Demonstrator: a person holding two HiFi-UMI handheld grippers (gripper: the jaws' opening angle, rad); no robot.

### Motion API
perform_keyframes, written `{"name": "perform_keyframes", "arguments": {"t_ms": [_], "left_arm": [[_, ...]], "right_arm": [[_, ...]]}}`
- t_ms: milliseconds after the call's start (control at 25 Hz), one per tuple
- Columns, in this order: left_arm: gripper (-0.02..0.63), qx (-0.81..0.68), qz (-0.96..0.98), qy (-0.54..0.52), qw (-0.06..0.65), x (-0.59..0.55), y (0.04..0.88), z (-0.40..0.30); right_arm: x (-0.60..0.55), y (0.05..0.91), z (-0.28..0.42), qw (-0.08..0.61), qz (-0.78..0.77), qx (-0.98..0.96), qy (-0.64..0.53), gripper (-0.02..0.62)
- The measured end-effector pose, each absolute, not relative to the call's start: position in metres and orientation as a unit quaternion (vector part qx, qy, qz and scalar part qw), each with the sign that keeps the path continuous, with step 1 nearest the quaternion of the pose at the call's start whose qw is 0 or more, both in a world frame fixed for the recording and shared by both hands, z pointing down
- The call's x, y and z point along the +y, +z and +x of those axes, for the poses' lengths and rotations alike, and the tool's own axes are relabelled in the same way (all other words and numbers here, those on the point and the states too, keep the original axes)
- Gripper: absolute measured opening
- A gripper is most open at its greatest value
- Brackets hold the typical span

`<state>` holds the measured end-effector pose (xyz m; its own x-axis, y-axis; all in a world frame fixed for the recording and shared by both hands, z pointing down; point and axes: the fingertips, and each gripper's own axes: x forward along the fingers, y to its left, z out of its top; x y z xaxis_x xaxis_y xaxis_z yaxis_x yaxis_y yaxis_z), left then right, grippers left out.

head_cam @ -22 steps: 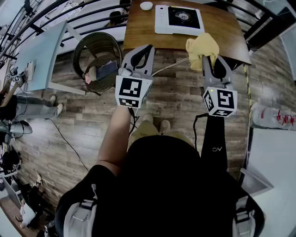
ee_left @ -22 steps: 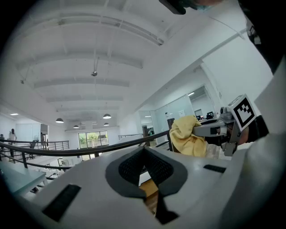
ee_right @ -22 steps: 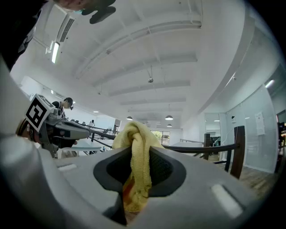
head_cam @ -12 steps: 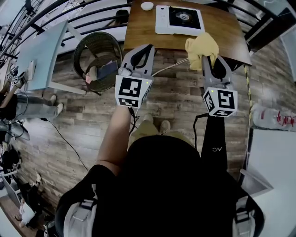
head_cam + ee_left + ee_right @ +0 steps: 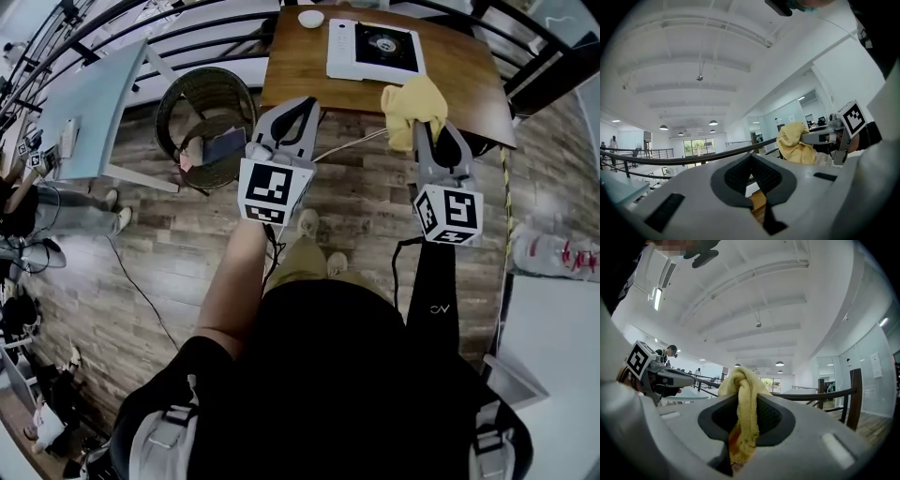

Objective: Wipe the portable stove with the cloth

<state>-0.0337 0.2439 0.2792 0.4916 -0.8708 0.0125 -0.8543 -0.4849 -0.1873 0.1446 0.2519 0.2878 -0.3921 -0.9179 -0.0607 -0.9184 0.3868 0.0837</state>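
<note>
The white portable stove (image 5: 374,49) with its black burner top lies on the far side of a brown wooden table (image 5: 469,80) in the head view. My right gripper (image 5: 424,124) is shut on a yellow cloth (image 5: 413,104), held over the table's near edge; the cloth (image 5: 743,417) hangs bunched between the jaws in the right gripper view. My left gripper (image 5: 298,105) is shut with nothing in it, just short of the table's near edge. In the left gripper view its jaws (image 5: 751,161) meet, and the cloth (image 5: 794,144) shows to the right.
A small white bowl (image 5: 311,18) sits left of the stove. A round wicker chair (image 5: 202,117) stands on the wooden floor left of the table. A grey desk (image 5: 89,103) and black railings (image 5: 178,33) lie further left. A white cable (image 5: 342,142) hangs from the table edge.
Both grippers have shifted slightly forward and right with the person's step; the table and stove sit a little higher in view. The cloth stays clamped in the right gripper.
</note>
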Motion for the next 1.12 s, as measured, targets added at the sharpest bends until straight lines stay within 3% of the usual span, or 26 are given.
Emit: {"name": "perform_keyframes", "arguments": {"t_ms": [800,1120], "left_arm": [[0.006,0.46,-0.882,-0.051,0.087,-0.016,0.298,-0.093],[0.006,0.46,-0.882,-0.051,0.086,-0.034,0.303,-0.098]], "right_arm": [[0.026,0.305,0.078,-0.037,-0.588,0.806,0.054,0.081],[0.015,0.308,0.066,-0.04,-0.583,0.81,0.055,0.081]]}}
